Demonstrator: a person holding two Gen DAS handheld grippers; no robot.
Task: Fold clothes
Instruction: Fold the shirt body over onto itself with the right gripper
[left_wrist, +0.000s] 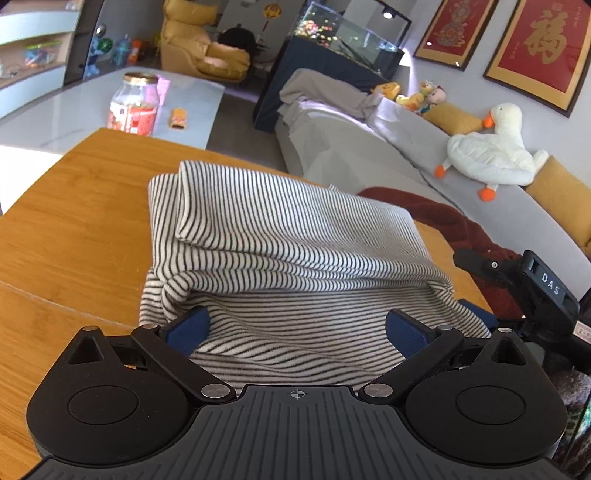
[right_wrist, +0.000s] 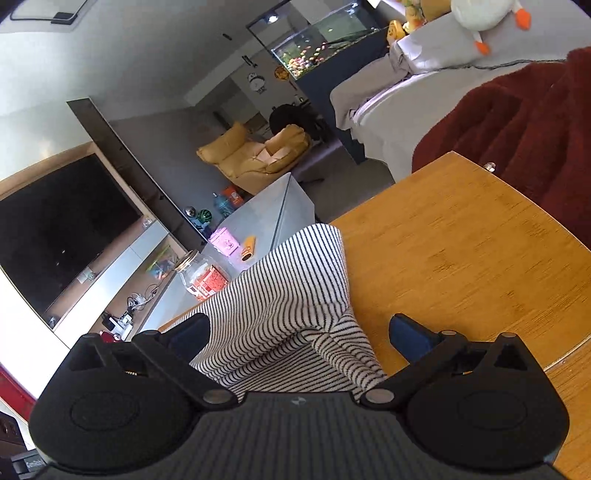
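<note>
A black-and-white striped garment (left_wrist: 288, 251) lies folded in layers on the wooden table (left_wrist: 74, 229). My left gripper (left_wrist: 295, 328) is open, its blue pads (left_wrist: 188, 326) wide apart over the garment's near edge. The right gripper's body (left_wrist: 532, 291) shows at the garment's right end in the left wrist view. In the right wrist view the striped garment (right_wrist: 295, 295) lies between the pads of my right gripper (right_wrist: 299, 332), which is open above the wooden table (right_wrist: 461, 258). Neither gripper's pads close on the cloth.
A dark red blanket (right_wrist: 517, 125) hangs beside the table's far side. A glass jar (left_wrist: 135, 105) and a small orange pack (left_wrist: 178, 118) stand on a grey low table (left_wrist: 66, 110) beyond. A grey sofa (left_wrist: 406, 147) with a plush goose (left_wrist: 491, 151) is at the right.
</note>
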